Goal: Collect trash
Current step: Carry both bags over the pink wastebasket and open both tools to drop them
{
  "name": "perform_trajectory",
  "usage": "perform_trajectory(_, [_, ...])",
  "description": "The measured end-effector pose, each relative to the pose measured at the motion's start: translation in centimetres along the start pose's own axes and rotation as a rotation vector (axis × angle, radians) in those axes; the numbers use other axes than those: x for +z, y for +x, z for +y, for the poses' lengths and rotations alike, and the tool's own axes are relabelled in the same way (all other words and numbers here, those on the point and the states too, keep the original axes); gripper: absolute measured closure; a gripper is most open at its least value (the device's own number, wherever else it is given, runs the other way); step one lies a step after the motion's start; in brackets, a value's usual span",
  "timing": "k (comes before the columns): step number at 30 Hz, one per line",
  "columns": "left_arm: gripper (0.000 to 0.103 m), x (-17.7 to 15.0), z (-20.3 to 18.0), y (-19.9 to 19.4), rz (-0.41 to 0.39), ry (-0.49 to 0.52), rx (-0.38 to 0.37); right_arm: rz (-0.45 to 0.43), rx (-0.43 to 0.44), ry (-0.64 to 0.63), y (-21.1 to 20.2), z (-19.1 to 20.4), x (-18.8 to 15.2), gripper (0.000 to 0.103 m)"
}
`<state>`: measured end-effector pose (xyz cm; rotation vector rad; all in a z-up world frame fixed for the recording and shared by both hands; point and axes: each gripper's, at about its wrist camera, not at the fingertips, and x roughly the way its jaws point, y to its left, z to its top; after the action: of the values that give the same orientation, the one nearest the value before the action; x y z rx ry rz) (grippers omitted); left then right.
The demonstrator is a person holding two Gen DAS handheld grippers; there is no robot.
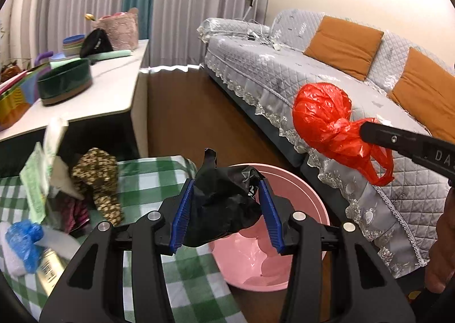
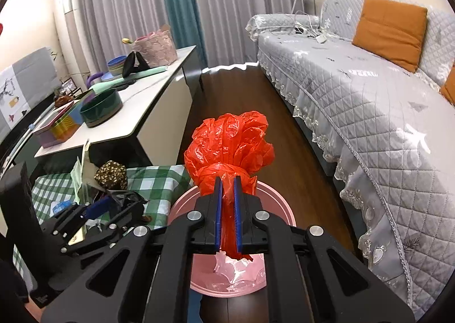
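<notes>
My left gripper [image 1: 226,185] is shut on a crumpled black plastic bag [image 1: 221,209] and holds it at the near rim of the pink bin [image 1: 312,200]. My right gripper [image 2: 227,180] is shut on the knot of a tied red plastic bag [image 2: 229,142] and holds it above the pink bin [image 2: 280,203]. In the left wrist view the red bag [image 1: 322,112] hangs from the right gripper [image 1: 362,128] above and to the right of the bin. In the right wrist view the left gripper [image 2: 108,202] and the black bag [image 2: 125,198] sit left of the bin.
A green checked table [image 1: 159,178] beside the bin carries more rubbish: a floral cloth bundle [image 1: 99,175], a green packet [image 1: 37,178], a blue wrapper [image 1: 24,240]. A white counter [image 1: 113,89] with a green tin stands behind. A grey quilted sofa [image 1: 284,78] runs along the right.
</notes>
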<state>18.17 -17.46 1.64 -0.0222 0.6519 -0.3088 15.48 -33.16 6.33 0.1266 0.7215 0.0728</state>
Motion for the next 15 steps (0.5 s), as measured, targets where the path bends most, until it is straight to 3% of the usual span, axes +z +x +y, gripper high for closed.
perform_trajectory(7, [0.057,0.0,-0.6,2.4,0.014,0.018,-0.031,0.004,-0.013,0.014,1.1,-0.6,0.4,0.095])
perform_trajectory(10, [0.056,0.3,-1.0,2.9,0.013,0.022,-0.057,0.011,-0.004,0.016,1.5,-0.6,0.4,0.091])
perform_trajectory(12, [0.045,0.5,-1.2,3.1,0.016,0.024,-0.055,0.018,-0.010,0.014,1.8,-0.7,0.4,0.077])
perform_trajectory(14, [0.040,0.5,-1.0,3.0,0.012,0.015,-0.055,0.015,-0.023,0.022,1.8,-0.9,0.4,0.054])
perform_trajectory(15, [0.040,0.5,-0.9,3.0,0.014,0.012,-0.053,0.012,-0.031,0.025,1.8,-1.0,0.4,0.053])
